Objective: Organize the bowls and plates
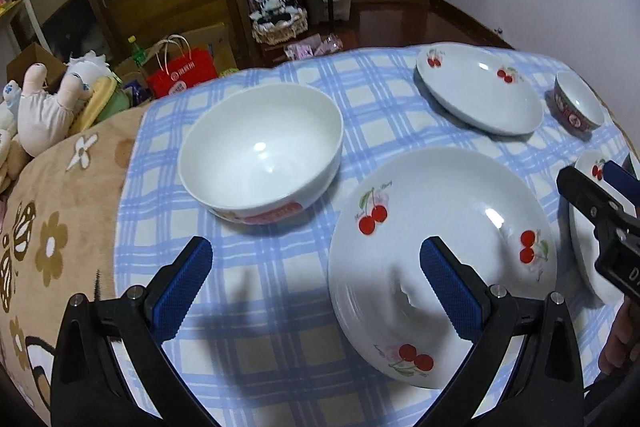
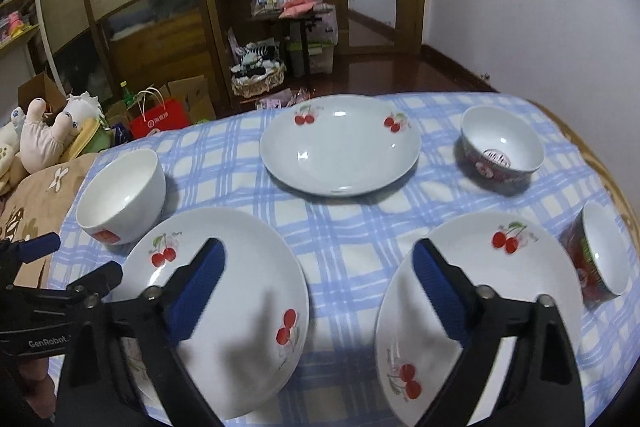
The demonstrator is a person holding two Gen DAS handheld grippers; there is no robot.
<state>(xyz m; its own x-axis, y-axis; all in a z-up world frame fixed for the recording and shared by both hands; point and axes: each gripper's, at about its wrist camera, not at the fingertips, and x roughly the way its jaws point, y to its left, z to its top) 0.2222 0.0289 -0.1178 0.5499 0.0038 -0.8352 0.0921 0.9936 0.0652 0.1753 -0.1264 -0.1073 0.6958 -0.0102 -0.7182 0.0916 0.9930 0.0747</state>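
On a worktop [image 2: 344, 223] under a blue-and-white checked cloth, from left to right: a deep, glossy white bowl [image 2: 120, 197] standing upright, then a round cherry-printed plate [image 2: 240, 307] under the open left gripper [image 1: 316, 291], which holds nothing. A second cherry plate [image 2: 340, 147] lies farther back. The right gripper [image 2: 318, 291], also spread and empty, hovers between the near plates. Only the right wrist view shows the third plate [image 2: 520, 291] fully, a dark patterned bowl [image 2: 502, 151] and a red bowl [image 2: 600, 259] tipped sideways
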